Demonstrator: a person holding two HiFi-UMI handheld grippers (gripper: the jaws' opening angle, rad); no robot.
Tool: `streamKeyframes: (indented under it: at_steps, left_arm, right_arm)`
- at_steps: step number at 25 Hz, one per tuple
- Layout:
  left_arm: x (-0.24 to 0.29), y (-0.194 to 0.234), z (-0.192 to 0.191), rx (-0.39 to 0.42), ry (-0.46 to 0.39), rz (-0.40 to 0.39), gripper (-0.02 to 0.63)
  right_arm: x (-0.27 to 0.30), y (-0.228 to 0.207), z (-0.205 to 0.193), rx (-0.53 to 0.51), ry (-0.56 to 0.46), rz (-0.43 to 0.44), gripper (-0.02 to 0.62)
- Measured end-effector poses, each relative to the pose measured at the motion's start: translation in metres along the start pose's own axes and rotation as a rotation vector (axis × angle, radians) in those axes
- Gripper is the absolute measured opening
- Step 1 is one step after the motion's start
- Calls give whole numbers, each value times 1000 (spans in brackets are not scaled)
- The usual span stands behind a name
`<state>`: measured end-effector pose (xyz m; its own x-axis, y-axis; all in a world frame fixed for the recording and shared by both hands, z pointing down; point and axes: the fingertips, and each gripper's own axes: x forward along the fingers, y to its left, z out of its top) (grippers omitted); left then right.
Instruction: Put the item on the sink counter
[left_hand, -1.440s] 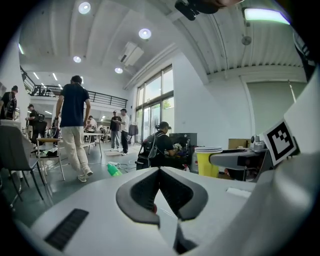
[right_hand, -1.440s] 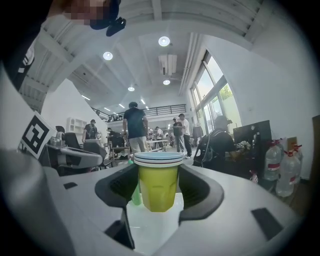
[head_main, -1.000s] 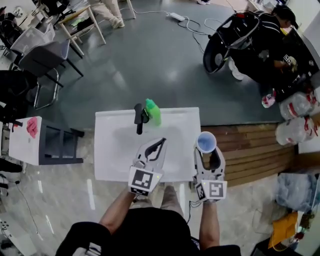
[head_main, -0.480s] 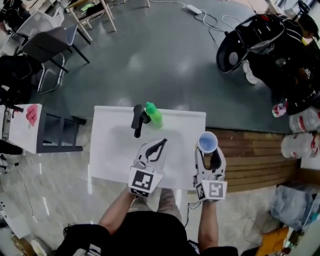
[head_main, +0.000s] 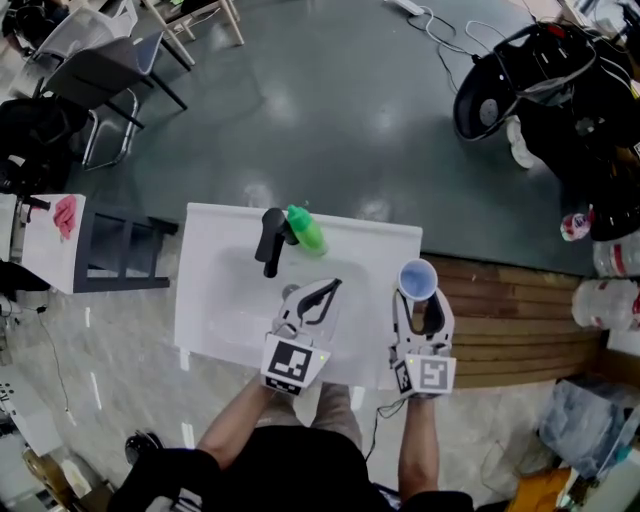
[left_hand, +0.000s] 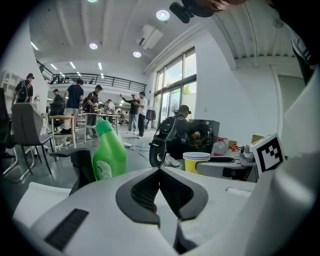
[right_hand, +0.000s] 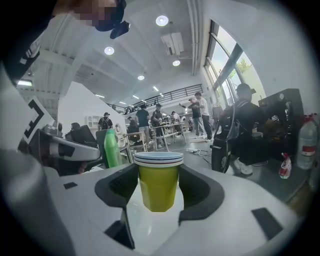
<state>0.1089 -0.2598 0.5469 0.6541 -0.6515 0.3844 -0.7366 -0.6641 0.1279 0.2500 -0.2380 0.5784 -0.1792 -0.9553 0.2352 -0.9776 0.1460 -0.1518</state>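
The white sink counter (head_main: 212, 245) has a basin, a black faucet (head_main: 270, 240) and a green bottle (head_main: 306, 228) at its far edge. My right gripper (head_main: 420, 305) is shut on a stack of yellow cups (head_main: 417, 280) with a blue inside, held upright over the counter's right edge. In the right gripper view the cups (right_hand: 158, 185) sit between both pads. My left gripper (head_main: 331, 289) hovers over the basin with its jaws shut and nothing in them. In the left gripper view, the bottle (left_hand: 107, 157) and faucet (left_hand: 82, 167) stand just beyond its tips (left_hand: 159, 172).
A wooden platform (head_main: 510, 310) lies right of the counter. To the left are a black stool (head_main: 120, 250) and a small white table (head_main: 45, 245). Chairs (head_main: 80, 90) stand at far left, a black scooter (head_main: 530, 80) at far right. Plastic bottles (head_main: 610, 300) lie at the right edge.
Both grippers have sunk a little toward the counter, keeping their spacing. The cups stay in the right gripper. The head view has shifted, so the counter sits slightly higher in frame.
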Motion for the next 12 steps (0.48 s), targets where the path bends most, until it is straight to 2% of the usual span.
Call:
streamKeyframes:
  at_steps: [12]
  left_arm:
    - [25,-1,-24,-11,42,1,3]
  right_arm:
    - [27,-12,-33,-3,35,45,258]
